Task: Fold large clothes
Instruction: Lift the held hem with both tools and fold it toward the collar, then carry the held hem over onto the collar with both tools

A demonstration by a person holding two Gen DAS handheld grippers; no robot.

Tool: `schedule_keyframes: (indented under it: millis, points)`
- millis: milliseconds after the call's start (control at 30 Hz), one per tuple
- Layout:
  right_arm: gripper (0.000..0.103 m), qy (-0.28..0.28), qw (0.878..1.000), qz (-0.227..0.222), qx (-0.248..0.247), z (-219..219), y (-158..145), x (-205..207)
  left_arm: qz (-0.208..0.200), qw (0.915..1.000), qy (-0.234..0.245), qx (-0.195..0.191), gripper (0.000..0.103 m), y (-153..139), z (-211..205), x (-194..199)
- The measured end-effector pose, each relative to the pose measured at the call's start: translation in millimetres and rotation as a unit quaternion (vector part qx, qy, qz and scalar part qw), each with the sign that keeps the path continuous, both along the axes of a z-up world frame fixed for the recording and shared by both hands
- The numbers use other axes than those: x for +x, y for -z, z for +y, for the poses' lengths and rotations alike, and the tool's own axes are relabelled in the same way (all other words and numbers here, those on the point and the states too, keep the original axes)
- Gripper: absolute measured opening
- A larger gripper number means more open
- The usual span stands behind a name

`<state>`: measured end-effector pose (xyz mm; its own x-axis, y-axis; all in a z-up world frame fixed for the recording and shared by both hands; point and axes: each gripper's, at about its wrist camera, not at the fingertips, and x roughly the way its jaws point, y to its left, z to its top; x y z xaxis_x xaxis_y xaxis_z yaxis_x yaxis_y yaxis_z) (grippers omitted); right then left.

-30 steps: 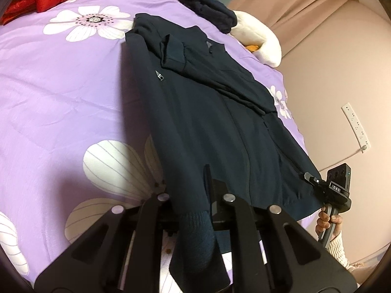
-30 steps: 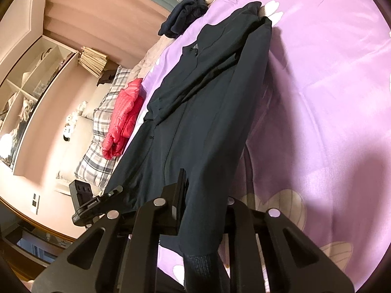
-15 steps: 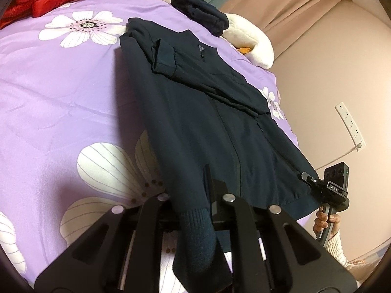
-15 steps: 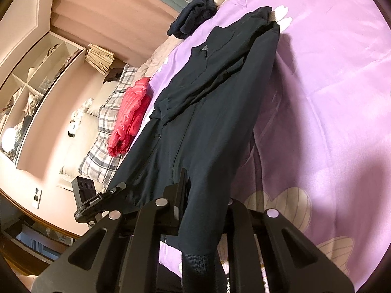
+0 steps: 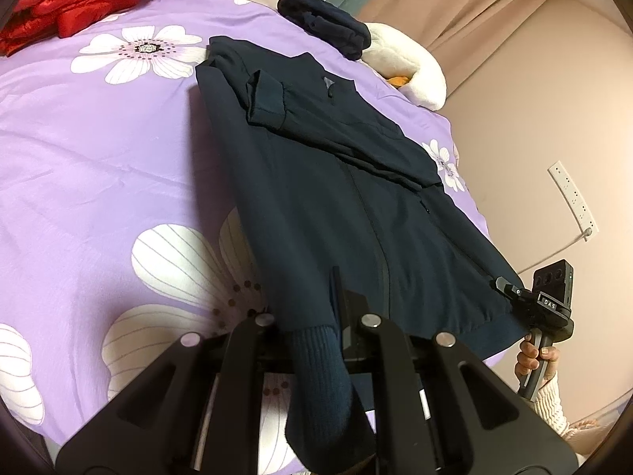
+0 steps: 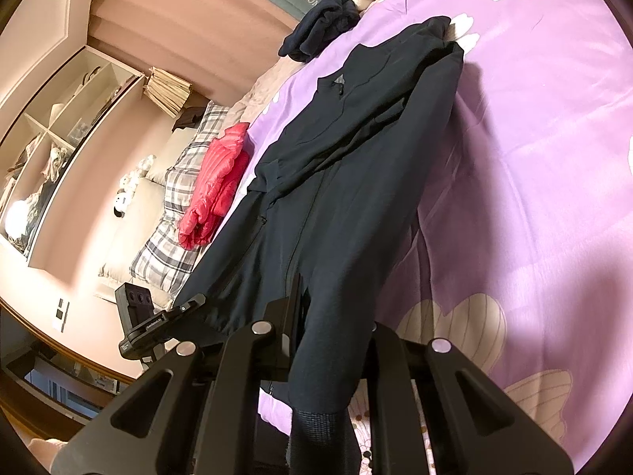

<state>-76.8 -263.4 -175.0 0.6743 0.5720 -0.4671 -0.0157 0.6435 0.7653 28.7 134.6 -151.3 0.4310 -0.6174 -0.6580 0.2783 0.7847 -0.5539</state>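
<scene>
Jacket (image 5: pixel 348 198) stretches ahead across the bed (image 5: pixel 99 166). The left gripper (image 5: pixel 316 324) is clenched on one hem corner, the right gripper (image 6: pixel 332 328) on the other.

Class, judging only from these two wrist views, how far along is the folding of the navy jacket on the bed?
Done: the navy jacket lies on the purple bedspread with one sleeve folded across its chest. In hand: the left gripper and right gripper each pinch a corner of the ribbed hem. Left: the jacket is at full length, so the bottom-to-collar fold is not yet done.
</scene>
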Motion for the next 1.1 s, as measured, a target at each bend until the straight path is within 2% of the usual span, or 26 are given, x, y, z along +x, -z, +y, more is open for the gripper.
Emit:
schedule_keyframes:
  millis: [500,800,1100]
  points:
    - [0.013,-0.026,0.999,-0.027,0.007,-10,-16,-2,-0.032,0.9993,0.020,-0.002,0.011,-26,-3,-8]
    - [0.013,-0.048,0.997,-0.061,0.010,-6,-39,-12,-0.049,0.9984,0.027,-0.007,0.011,-44,-1,-26]
    - [0.013,-0.079,0.991,-0.105,0.021,0,-70,-27,-0.080,0.9960,0.037,-0.015,0.011,-77,0,-50]
